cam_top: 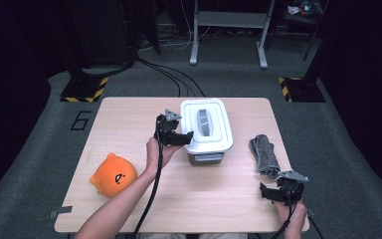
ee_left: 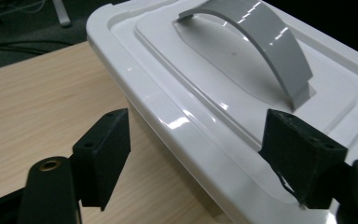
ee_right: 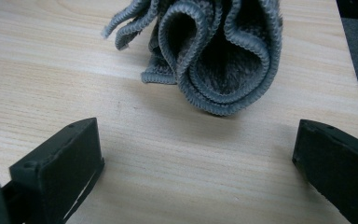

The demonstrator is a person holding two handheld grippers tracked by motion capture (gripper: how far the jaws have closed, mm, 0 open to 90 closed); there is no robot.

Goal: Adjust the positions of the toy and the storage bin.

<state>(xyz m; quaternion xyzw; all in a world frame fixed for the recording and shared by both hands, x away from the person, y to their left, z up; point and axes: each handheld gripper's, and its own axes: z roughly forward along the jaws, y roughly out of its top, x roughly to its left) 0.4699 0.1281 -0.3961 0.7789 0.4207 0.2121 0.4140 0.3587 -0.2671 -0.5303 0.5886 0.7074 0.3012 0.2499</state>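
Note:
A white lidded box [cam_top: 206, 130] with a grey arched handle [ee_left: 265, 44] stands mid-table. My left gripper [cam_top: 185, 137] is at the box's left side, near the front corner. Its jaws are open [ee_left: 200, 158] and straddle the lid's rim [ee_left: 177, 121]: one jaw hangs beside the box wall with a gap, the other rests over the lid's top. A folded grey cloth [cam_top: 265, 156] lies to the right of the box. My right gripper [cam_top: 274, 190] hovers just in front of it, open, and the cloth [ee_right: 214, 56] lies a little beyond the jaws over bare wood [ee_right: 191, 163].
An orange plush toy [cam_top: 113, 176] sits at the table's front left. The wooden table [cam_top: 129, 114] has bare room in front of the box. Its right edge runs close beside the cloth. Cables and stand legs lie on the floor beyond.

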